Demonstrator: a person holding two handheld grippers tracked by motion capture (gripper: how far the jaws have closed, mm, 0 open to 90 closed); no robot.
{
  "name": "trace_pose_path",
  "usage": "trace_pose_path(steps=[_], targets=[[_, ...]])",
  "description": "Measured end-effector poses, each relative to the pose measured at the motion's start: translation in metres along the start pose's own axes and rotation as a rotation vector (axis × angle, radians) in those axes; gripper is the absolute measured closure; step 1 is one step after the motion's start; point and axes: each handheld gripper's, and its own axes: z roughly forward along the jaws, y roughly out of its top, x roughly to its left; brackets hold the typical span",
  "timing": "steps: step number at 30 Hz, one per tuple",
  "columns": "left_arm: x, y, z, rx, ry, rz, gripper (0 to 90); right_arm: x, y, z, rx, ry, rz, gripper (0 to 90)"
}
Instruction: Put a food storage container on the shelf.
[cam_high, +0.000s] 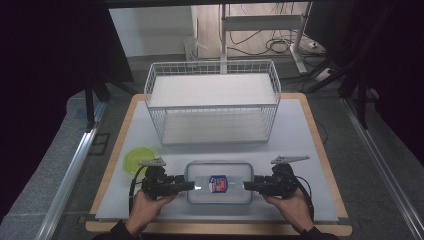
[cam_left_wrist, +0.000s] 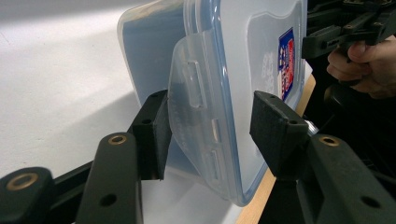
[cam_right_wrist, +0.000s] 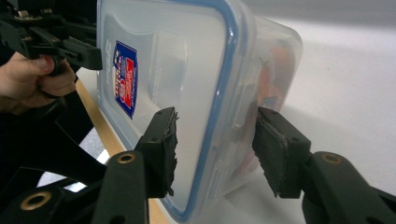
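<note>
High view: clear plastic box (cam_high: 219, 182) with a blue-rimmed lid sits at the near edge of the counter (cam_high: 300, 130), between the two claws. Left claw (cam_high: 189, 186) is at its left end, right claw (cam_high: 248, 186) at its right end.

Left gripper view: jaws spread either side of the end latch flap (cam_left_wrist: 194, 116); one pad looks to be just touching the flap, the other stands clear of the lid. Released, not clamping. Right gripper view: same story, jaws straddle the box (cam_right_wrist: 196, 93) end with a gap on both sides. Released too.

Risks, as I judge them:
- Box is right at the counter's front edge. An uneven push from one side could slide it off toward the person.
- Latch flap is thin, slick plastic. A bite on the flap alone may slip, or pop the latch and loosen the lid.
- If only one claw closes before a lift, the box tilts and the contents shift (something orange shows inside in the right gripper view, can't tell what).
- Worn pad on the right claw's jaw means less grip.

Count: 1 box, 1 lid on it, 1 white wire basket (cam_high: 212, 102) at the back of the counter, 1 green lid-like disc (cam_high: 136, 159) near the left claw, 2 claws, 2 hands.
</note>
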Motion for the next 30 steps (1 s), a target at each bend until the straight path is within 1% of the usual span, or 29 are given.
trace_pose_path(steps=[3, 6, 9, 13, 18, 20, 23, 25, 30], targets=[[-0.001, 0.001, 0.001, -0.012, 0.012, 0.000, 49.2, -0.001, 0.000, -0.001, -0.009, 0.011, 0.017, 53.0], [-0.001, 0.003, 0.001, -0.018, 0.026, 0.004, 49.1, 0.000, 0.000, -0.001, -0.020, -0.005, -0.001, 53.0], [-0.002, 0.004, 0.001, -0.028, 0.037, 0.007, 49.0, -0.002, 0.001, 0.000, -0.033, -0.003, 0.003, 53.0], [-0.003, 0.008, -0.001, -0.045, 0.042, 0.013, 48.9, -0.001, 0.003, 0.000, -0.045, -0.006, -0.001, 52.9], [-0.007, 0.015, -0.008, -0.064, 0.051, 0.036, 48.9, 0.003, 0.010, -0.004, -0.062, -0.005, -0.026, 52.8], [-0.008, 0.016, -0.009, -0.067, 0.052, 0.036, 48.9, 0.004, 0.012, -0.005, -0.064, -0.004, -0.031, 52.9], [-0.012, 0.023, -0.012, -0.077, 0.052, 0.047, 49.0, 0.006, 0.019, -0.009, -0.079, -0.007, -0.049, 52.9], [-0.014, 0.026, -0.014, -0.081, 0.054, 0.058, 49.0, 0.007, 0.023, -0.012, -0.089, -0.006, -0.055, 52.9], [-0.017, 0.036, -0.019, -0.090, 0.056, 0.070, 49.1, 0.011, 0.033, -0.018, -0.106, -0.006, -0.067, 53.0]])
